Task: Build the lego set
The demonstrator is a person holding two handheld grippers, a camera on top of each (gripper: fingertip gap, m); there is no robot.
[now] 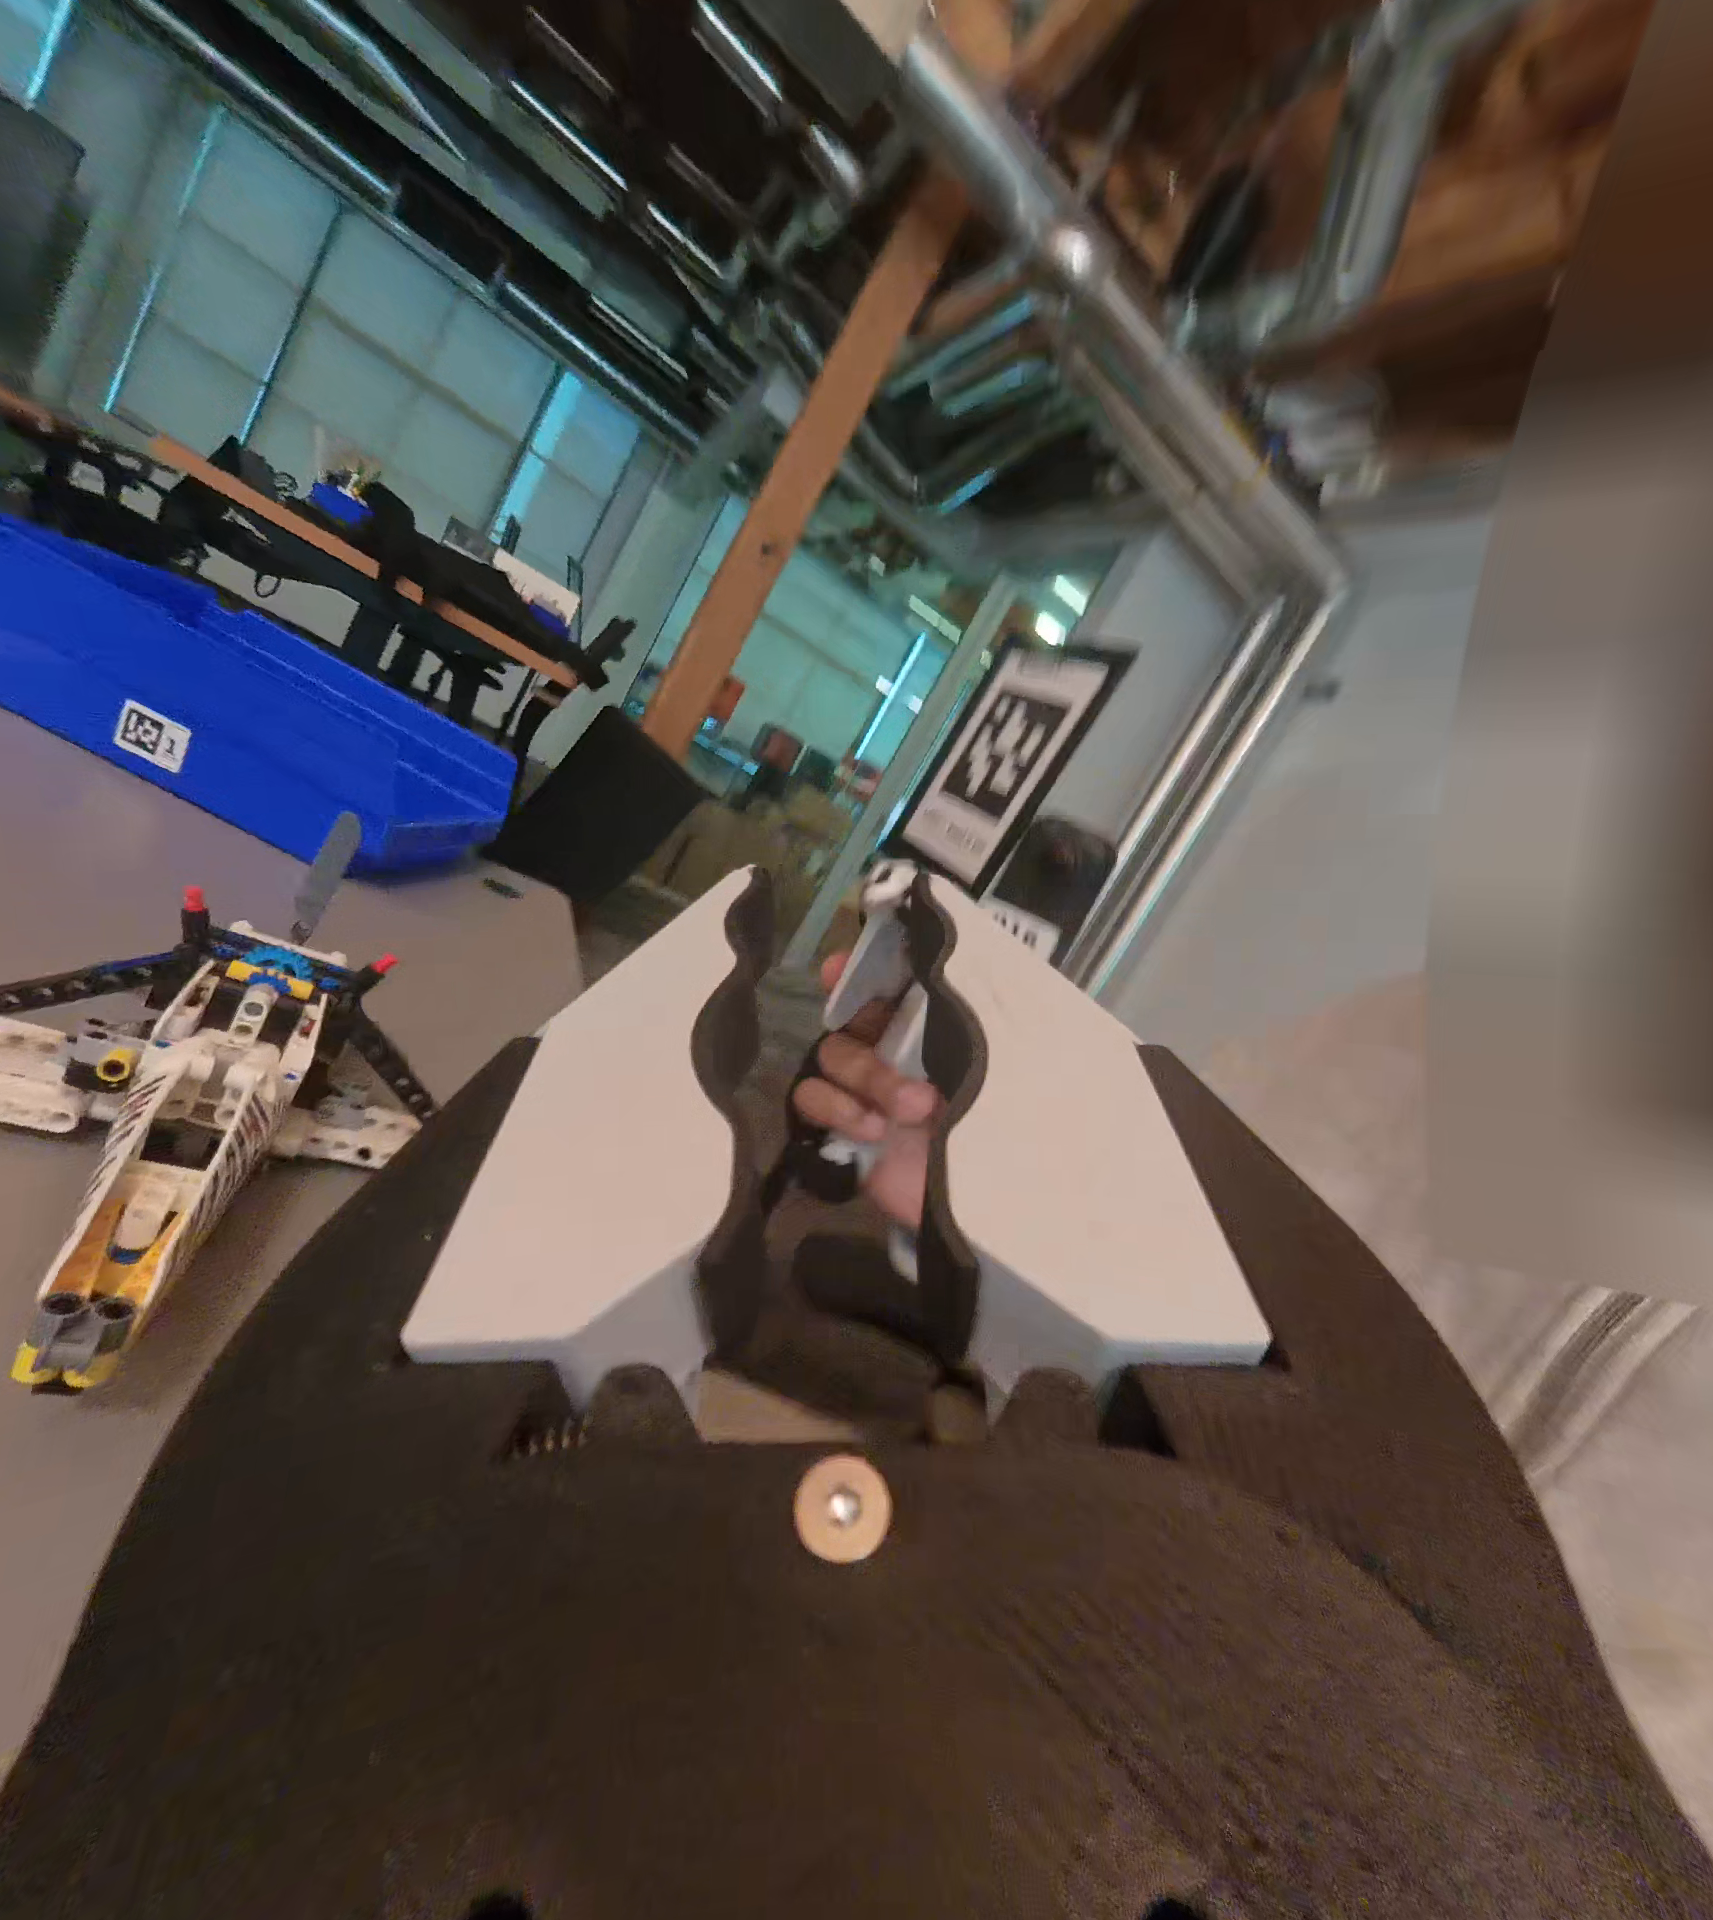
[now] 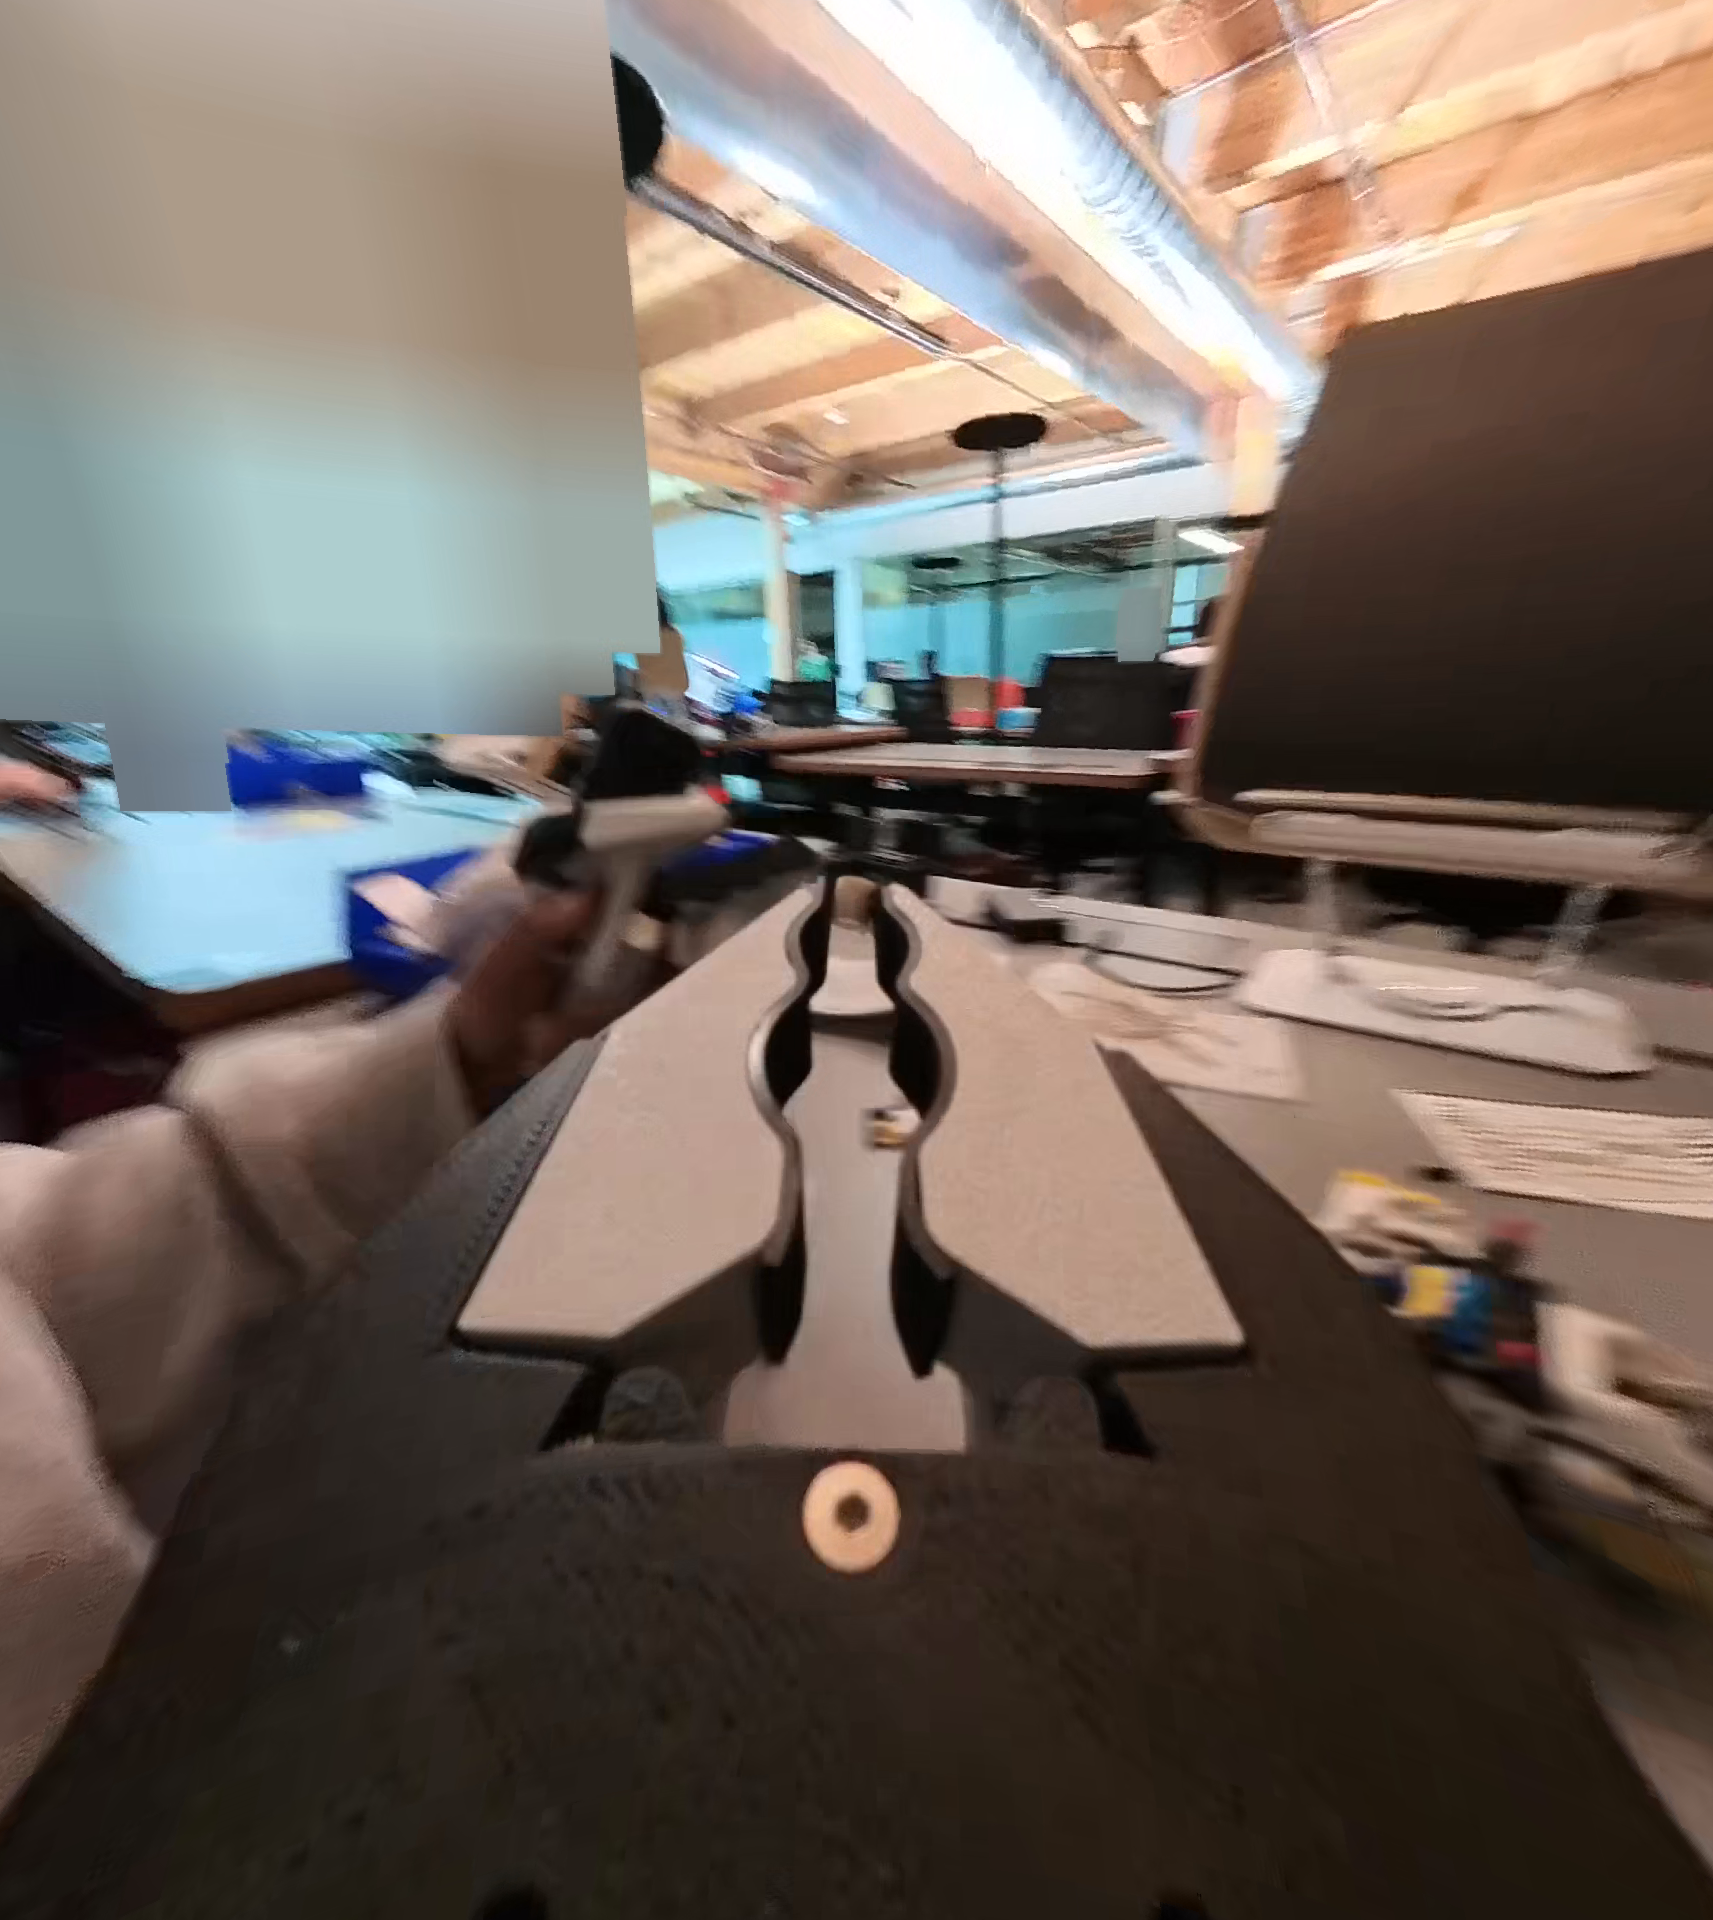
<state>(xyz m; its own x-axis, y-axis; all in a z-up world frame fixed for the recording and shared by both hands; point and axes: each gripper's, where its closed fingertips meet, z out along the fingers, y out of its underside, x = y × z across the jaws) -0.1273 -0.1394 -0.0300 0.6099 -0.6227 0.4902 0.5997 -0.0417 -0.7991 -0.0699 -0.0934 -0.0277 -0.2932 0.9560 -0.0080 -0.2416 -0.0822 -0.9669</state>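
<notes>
A partly built lego plane (image 1: 177, 1101), white and yellow with black beams, lies on the grey table (image 1: 21, 914) to the left of my left gripper (image 1: 836, 888). The left gripper is raised off the table, with its jaws a little apart and nothing between them. Through the gap I see a hand (image 1: 867, 1112) holding the other gripper's handle. My right gripper (image 2: 852, 896) is also raised, with a narrow gap and nothing held. The lego build (image 2: 1454, 1299) shows blurred at its lower right. A small loose piece (image 2: 888, 1127) lies on the table beyond the fingers.
A blue bin (image 1: 208, 675) stands at the table's far edge. In the right wrist view a dark monitor (image 2: 1517, 561) on a stand rises at the right, with printed sheets (image 2: 1610, 1153) in front of it. A person's sleeve (image 2: 104, 1247) fills the left. The gap from one gripper's tips to the other's is roughly 8 cm. The partly built lego plane (image 1: 177, 1101) is about equally far from each gripper, around 20 cm.
</notes>
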